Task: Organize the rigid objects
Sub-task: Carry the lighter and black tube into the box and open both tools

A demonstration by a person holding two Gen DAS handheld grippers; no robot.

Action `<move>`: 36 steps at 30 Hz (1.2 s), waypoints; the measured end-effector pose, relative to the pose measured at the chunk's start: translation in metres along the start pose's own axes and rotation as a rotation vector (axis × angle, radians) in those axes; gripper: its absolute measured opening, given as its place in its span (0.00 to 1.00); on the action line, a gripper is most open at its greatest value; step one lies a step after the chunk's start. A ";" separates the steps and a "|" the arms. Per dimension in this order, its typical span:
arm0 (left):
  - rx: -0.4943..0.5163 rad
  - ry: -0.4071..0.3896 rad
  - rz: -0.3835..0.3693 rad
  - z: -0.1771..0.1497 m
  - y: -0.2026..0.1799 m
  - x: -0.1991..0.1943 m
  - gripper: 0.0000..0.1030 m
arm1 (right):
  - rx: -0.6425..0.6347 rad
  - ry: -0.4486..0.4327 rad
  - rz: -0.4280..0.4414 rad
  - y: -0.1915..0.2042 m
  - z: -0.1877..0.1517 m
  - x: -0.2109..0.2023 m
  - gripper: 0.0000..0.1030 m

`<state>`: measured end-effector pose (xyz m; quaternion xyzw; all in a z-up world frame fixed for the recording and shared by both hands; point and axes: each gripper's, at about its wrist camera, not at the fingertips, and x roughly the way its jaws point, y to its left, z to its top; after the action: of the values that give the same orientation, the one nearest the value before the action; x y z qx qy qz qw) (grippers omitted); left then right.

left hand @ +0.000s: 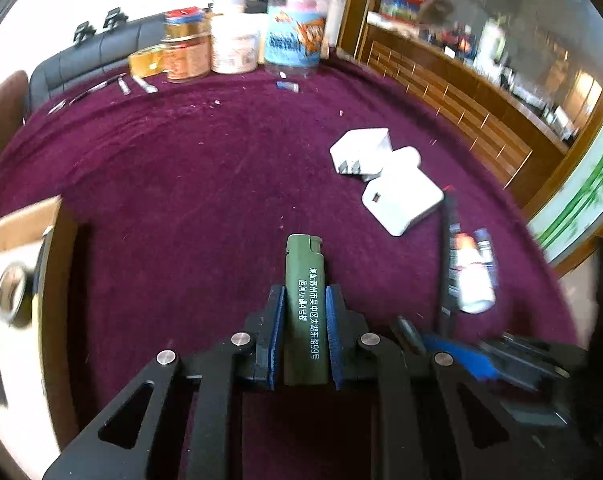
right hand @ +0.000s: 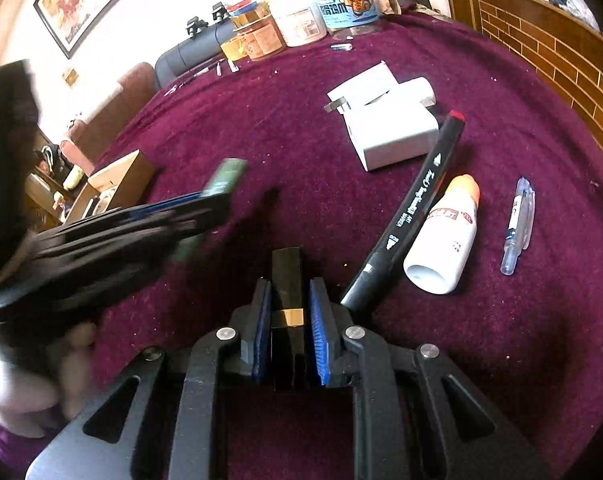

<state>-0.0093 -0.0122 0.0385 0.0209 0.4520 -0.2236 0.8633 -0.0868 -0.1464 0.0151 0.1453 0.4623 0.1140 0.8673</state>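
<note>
Hand-held gripper (left hand: 304,300) around green lighter (left hand: 304,280)

**Printed words on a cluttered purple tabletop**

White Chinese characters run lengthwise down the green lighter (left hand: 304,308), an address line ending in "99号". On the black marker (right hand: 411,208), at two o'clock from the right wrist camera's centre, white lettering includes "ART MARKER"; the script brand before it is too small to read. The blue-labelled jar (right hand: 347,0) at twelve o'clock carries large Chinese characters beside a cartoon figure. The white bottle's (right hand: 445,236) red label and the pen's (right hand: 519,224) print stay illegible.
</note>
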 end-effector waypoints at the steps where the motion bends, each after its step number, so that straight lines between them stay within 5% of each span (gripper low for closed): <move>1: -0.020 -0.017 -0.018 -0.002 0.005 -0.012 0.16 | 0.007 0.000 0.005 -0.001 0.000 0.000 0.16; 7: -0.158 -0.120 -0.081 -0.031 0.054 -0.086 0.16 | 0.133 0.010 0.088 -0.017 0.003 -0.002 0.15; 13: -0.321 -0.163 -0.004 -0.068 0.133 -0.125 0.16 | 0.117 -0.006 0.163 0.015 0.005 -0.014 0.15; 18: -0.448 -0.136 0.041 -0.094 0.182 -0.125 0.16 | 0.025 -0.025 0.216 0.066 0.013 -0.023 0.15; 24: -0.454 -0.070 0.098 -0.089 0.202 -0.099 0.16 | -0.084 -0.003 0.275 0.127 0.023 -0.017 0.15; 30: -0.475 0.014 0.134 -0.080 0.220 -0.070 0.16 | -0.138 0.111 0.342 0.170 0.023 0.014 0.15; 36: -0.467 -0.068 0.126 -0.075 0.223 -0.086 0.32 | -0.156 0.258 0.338 0.204 0.029 0.072 0.15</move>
<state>-0.0193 0.2381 0.0253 -0.1588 0.4598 -0.0594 0.8717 -0.0362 0.0634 0.0479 0.1375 0.5283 0.3108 0.7780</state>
